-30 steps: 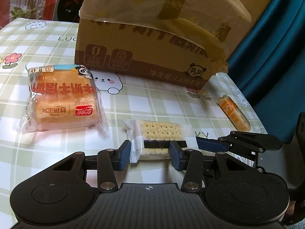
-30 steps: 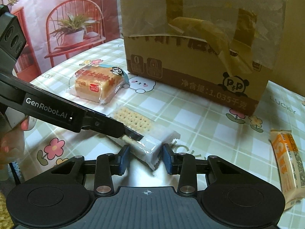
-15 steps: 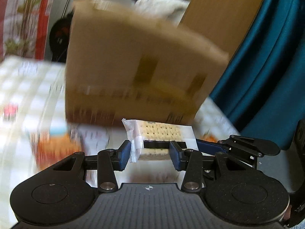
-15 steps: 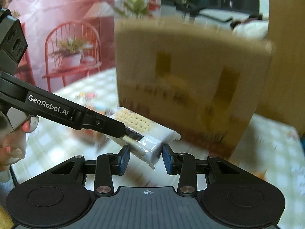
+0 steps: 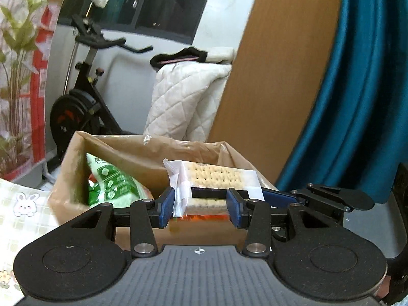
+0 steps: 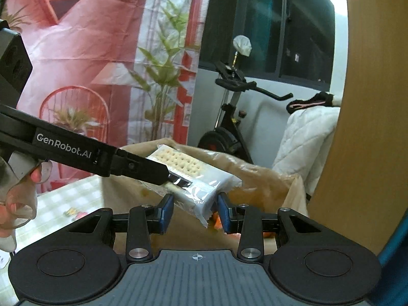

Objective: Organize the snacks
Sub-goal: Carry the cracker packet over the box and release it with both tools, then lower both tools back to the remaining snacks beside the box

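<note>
Left wrist view shows one clear-wrapped packet of pale, dotted crackers (image 5: 213, 182) held above the open brown cardboard box (image 5: 76, 168), both the left gripper (image 5: 201, 205) and right gripper (image 6: 195, 210) clamped on it. Only this view shows one green snack bag (image 5: 112, 186) inside; the right wrist view alone shows a hand (image 6: 17, 199).
</note>
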{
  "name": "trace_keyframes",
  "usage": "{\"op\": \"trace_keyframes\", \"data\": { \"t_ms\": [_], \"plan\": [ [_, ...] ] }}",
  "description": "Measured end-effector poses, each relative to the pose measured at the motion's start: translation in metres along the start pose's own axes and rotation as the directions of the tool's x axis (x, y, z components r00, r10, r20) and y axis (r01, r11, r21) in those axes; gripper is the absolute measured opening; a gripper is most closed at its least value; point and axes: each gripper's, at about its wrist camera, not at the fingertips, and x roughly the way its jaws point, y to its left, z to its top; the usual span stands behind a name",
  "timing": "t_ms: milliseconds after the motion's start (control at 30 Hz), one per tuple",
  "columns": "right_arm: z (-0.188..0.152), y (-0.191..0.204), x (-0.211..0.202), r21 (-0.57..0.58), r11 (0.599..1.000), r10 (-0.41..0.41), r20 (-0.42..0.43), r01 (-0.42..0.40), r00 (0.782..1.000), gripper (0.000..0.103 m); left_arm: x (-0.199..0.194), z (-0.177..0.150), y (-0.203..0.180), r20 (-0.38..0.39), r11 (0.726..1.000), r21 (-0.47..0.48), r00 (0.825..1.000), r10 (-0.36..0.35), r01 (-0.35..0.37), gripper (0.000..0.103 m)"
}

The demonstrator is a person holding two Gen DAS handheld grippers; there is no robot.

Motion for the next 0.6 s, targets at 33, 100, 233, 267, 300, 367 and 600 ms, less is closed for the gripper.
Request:
{"op": "trace_keyframes", "data": {
  "t_ms": [33,100,233,267,300,367,600],
  "plan": [
    [0.003,-0.006,0.009,0.01,1.0,0.001,-0.012,-0.001,1.0,0.035,0.009,0.004,0.003,-0.005,1.0,-0.011,1.0,0.002,-0.002,0.047],
    [0.005,-0.012,0.024,0.031,1.0,-0.003,-0.043,0.004,0.999,0.035,0.024,0.006,0.006,-0.021,1.0,-0.019,1.0,0.018,-0.019,0.046],
    [0.002,-0.011,0.044,0.07,0.995,-0.062,-0.085,0.068,0.994,0.048,0.032,0.001,0.011,-0.053,0.999,-0.035,0.998,0.022,-0.024,0.053],
    [0.001,-0.012,0.045,0.088,0.993,-0.069,-0.089,0.077,0.994,0.049,0.033,0.001,0.012,-0.057,0.999,-0.028,0.998,0.033,-0.035,0.056],
    [-0.002,-0.014,0.043,0.112,0.991,-0.068,-0.081,0.077,0.994,0.05,0.032,0.003,0.013,-0.057,0.999,-0.017,0.997,0.044,-0.045,0.056],
    [-0.011,-0.016,0.035,0.131,0.99,-0.052,-0.063,0.059,0.997,0.05,0.021,0.002,0.019,-0.033,0.999,0.008,0.999,0.038,-0.038,0.057],
    [-0.033,-0.03,-0.005,0.173,0.983,-0.056,-0.009,0.057,0.998,0.05,-0.027,-0.007,0.052,0.017,0.996,0.012,0.996,0.087,-0.087,0.058]
  ]
}}
